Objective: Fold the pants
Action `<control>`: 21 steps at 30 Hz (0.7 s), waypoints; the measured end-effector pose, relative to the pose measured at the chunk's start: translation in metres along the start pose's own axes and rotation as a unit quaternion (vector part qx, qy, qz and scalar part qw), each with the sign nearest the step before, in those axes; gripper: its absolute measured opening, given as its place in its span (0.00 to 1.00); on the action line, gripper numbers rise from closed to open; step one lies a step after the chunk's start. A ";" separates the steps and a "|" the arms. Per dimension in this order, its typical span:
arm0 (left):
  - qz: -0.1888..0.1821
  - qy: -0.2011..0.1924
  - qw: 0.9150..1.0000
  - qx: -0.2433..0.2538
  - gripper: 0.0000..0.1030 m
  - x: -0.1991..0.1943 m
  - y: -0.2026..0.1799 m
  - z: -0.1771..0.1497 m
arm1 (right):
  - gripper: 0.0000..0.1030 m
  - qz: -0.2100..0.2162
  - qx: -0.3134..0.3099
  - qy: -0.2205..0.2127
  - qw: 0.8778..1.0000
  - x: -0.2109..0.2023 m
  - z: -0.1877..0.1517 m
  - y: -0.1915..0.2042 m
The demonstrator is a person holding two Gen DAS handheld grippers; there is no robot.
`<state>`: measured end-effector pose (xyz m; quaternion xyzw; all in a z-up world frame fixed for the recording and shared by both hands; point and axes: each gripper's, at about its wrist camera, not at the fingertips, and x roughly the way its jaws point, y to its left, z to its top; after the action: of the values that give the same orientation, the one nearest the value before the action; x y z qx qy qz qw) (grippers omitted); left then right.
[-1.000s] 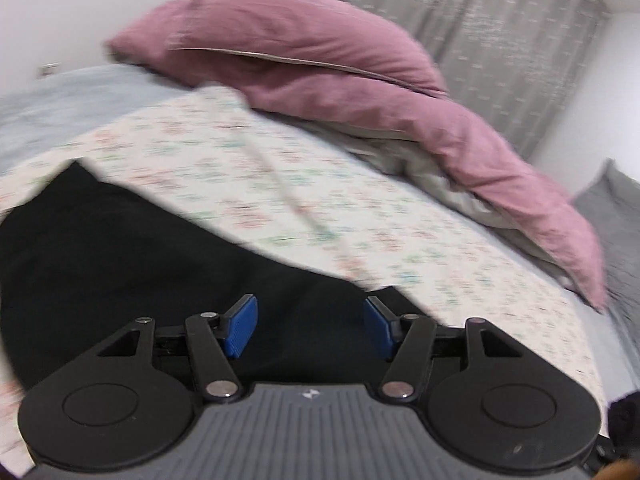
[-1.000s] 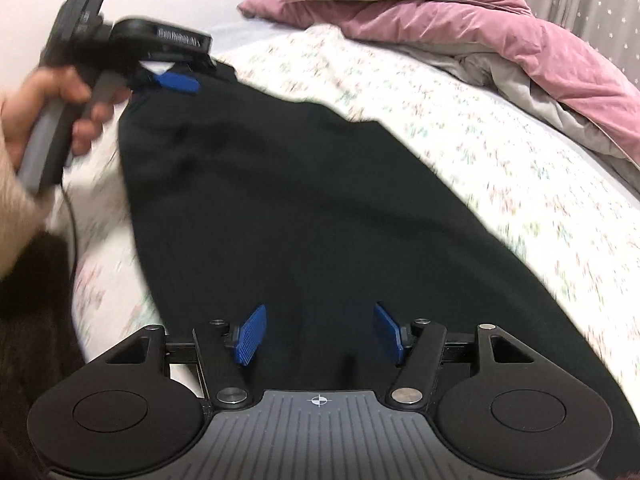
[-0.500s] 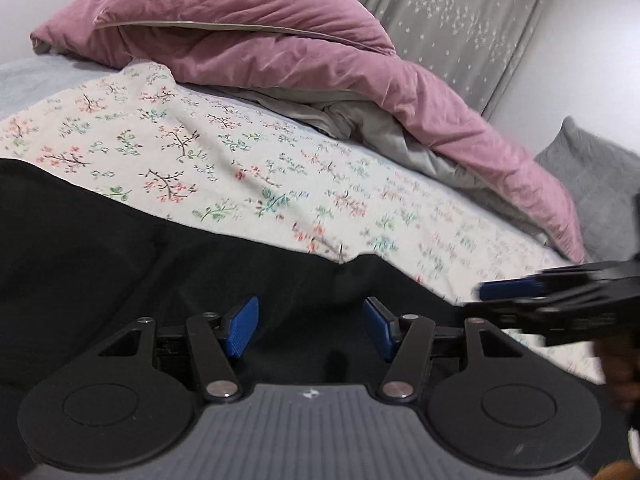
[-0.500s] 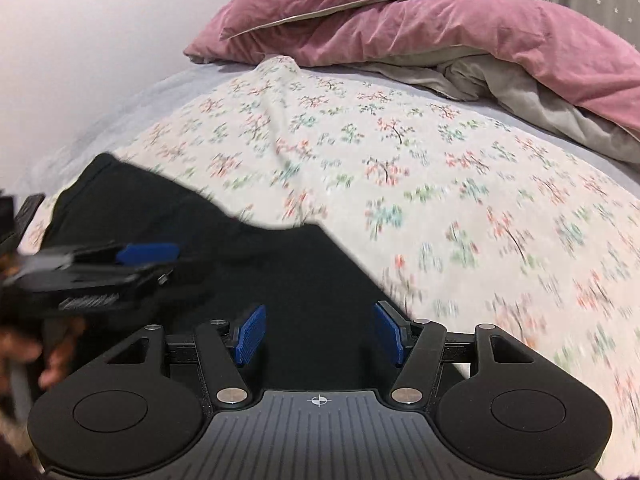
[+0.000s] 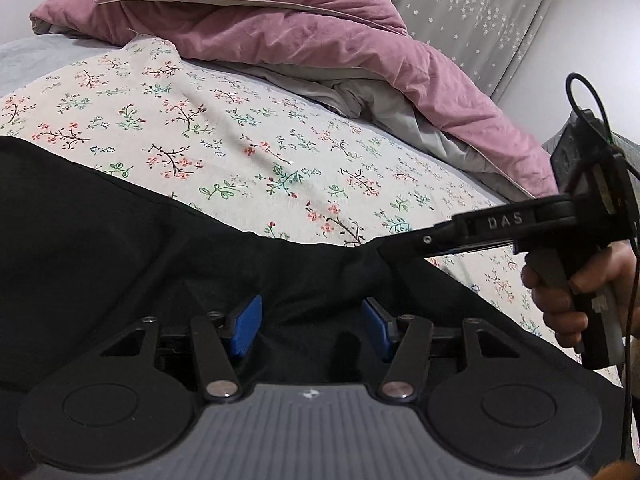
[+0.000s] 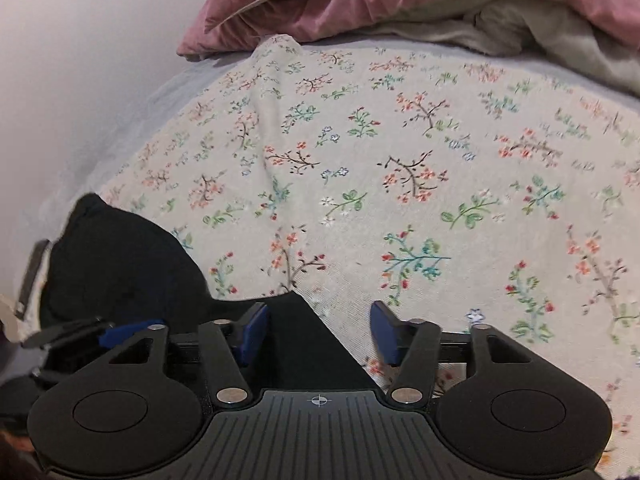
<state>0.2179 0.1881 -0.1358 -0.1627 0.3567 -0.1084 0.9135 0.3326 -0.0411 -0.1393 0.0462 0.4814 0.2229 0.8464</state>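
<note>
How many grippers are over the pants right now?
2. The left gripper sits over the black pants mid-fabric; the right gripper straddles their edge on the floral sheet. Neither pinches cloth visibly.

Black linkage grippers — blue fingers (image 5: 248, 326), silver screws, "DAS" lettering, black cable.

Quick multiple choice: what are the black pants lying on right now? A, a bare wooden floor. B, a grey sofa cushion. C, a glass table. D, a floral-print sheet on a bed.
D: the black pants lie spread on a pale floral-print sheet, with a pink duvet bunched up behind them on the bed.
</note>
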 end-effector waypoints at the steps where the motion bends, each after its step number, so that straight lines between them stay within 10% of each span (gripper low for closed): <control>1: -0.002 0.000 1.000 -0.002 0.76 -0.001 0.001 0.000 | 0.43 0.009 0.007 0.000 1.000 0.002 0.001 -0.001; 6: 0.003 -0.043 0.999 -0.003 0.76 -0.019 0.017 0.011 | 0.10 0.026 0.016 0.008 0.999 0.010 0.002 0.005; 9: 0.072 -0.077 0.994 -0.027 0.76 -0.028 0.046 0.020 | 0.02 -0.011 -0.024 -0.032 0.999 0.004 -0.003 0.022; 14: 0.144 -0.079 0.978 -0.128 0.68 -0.030 0.095 0.023 | 0.01 -0.079 -0.030 -0.075 0.994 0.004 -0.010 0.033; 21: 0.153 -0.098 0.978 -0.101 0.68 -0.037 0.090 0.026 | 0.16 -0.146 -0.037 -0.082 0.985 0.014 -0.011 0.045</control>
<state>0.2163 0.2883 -0.1285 -0.2068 0.2957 0.0859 0.9287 0.3145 0.0036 -0.1428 -0.0383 0.4030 0.1100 0.9077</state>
